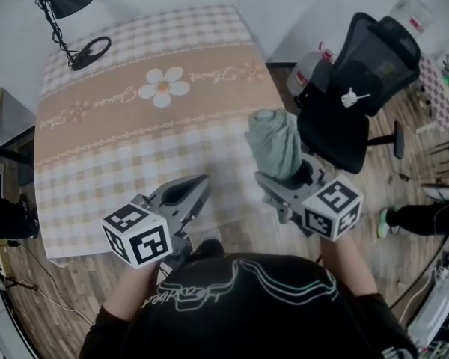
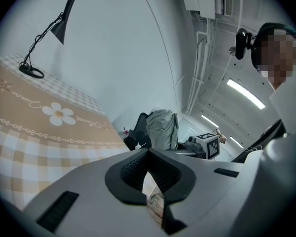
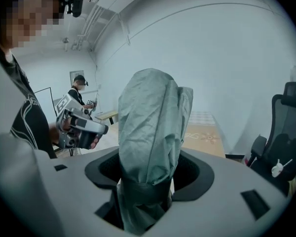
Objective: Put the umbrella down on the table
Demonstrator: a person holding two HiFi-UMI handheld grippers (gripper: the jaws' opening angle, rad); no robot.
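Observation:
A folded grey-green umbrella (image 1: 275, 144) stands upright in my right gripper (image 1: 286, 176), whose jaws are shut on its lower part, near a dark strap. It hangs over the right front corner of the table (image 1: 135, 148), which has a tan checked cloth with a flower print. In the right gripper view the umbrella (image 3: 150, 117) fills the middle and rises out of the right gripper (image 3: 148, 168). My left gripper (image 1: 200, 180) is over the table's front edge, to the umbrella's left, shut on nothing. In the left gripper view the left gripper (image 2: 148, 151) shows closed jaws, with the umbrella (image 2: 163, 127) beyond.
A black desk lamp (image 1: 67, 21) stands at the table's far left corner. A black office chair (image 1: 359, 88) is just right of the table. Large water bottles (image 1: 408, 13) stand behind the chair. Another person (image 3: 79, 90) is in the background, and someone's leg (image 1: 415, 217) lies at the right.

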